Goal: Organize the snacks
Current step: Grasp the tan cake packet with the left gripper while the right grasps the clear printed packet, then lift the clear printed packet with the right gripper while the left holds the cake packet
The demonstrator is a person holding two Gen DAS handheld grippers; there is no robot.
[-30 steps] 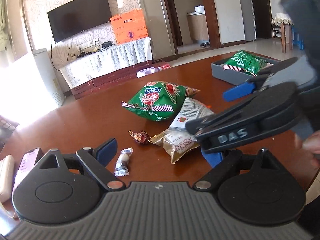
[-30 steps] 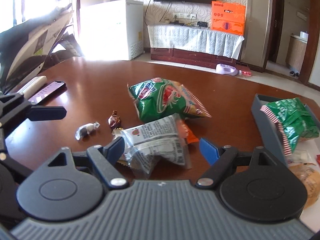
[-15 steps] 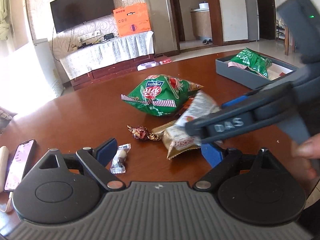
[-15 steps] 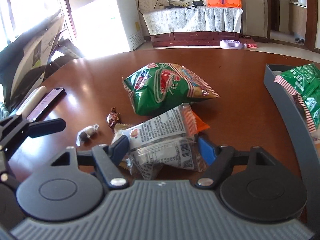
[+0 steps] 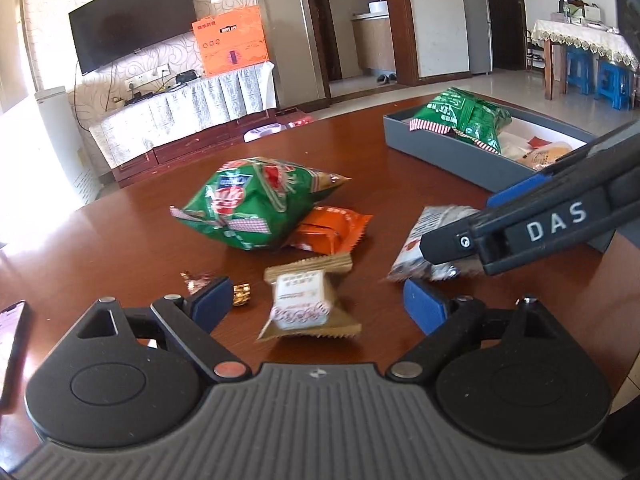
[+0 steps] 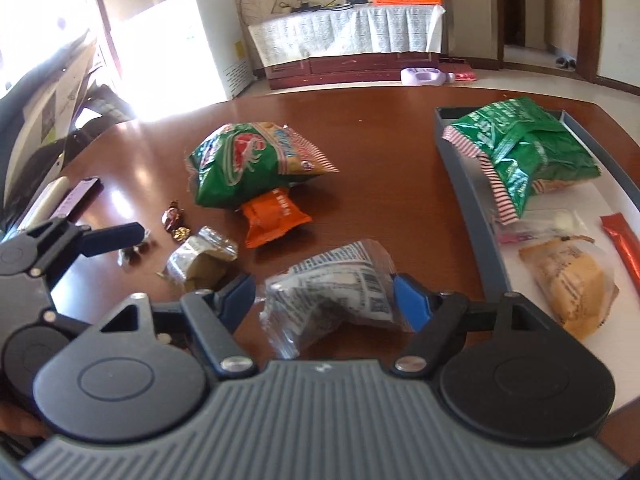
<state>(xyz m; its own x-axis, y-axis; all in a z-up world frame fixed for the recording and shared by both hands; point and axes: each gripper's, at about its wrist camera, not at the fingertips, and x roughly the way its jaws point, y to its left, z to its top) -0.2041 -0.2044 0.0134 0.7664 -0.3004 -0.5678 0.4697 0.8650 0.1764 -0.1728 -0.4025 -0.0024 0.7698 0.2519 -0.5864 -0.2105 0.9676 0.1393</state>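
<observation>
My right gripper (image 6: 324, 300) is shut on a silver printed snack packet (image 6: 336, 284), held just above the brown table beside the grey box (image 6: 476, 216). In the left wrist view that packet (image 5: 416, 248) hangs from the right gripper's fingers (image 5: 452, 240). My left gripper (image 5: 318, 304) is open, its pads either side of a gold-brown packet (image 5: 308, 300) without touching it. A green chip bag (image 5: 256, 200) lies on an orange packet (image 5: 332, 232) behind. Two small wrapped candies (image 5: 242, 294) lie by the left finger.
The grey box (image 5: 440, 156) holds another green bag (image 6: 528, 148), a brown packet (image 6: 568, 280) and a red stick (image 6: 624, 244). A phone (image 5: 12, 344) lies at the table's left edge. A white fridge and a TV cabinet stand beyond the table.
The right gripper closed on the silver packet, lifted it off the pile and carried it right towards the box, uncovering the orange packet. The left gripper moved up to straddle the gold-brown packet.
</observation>
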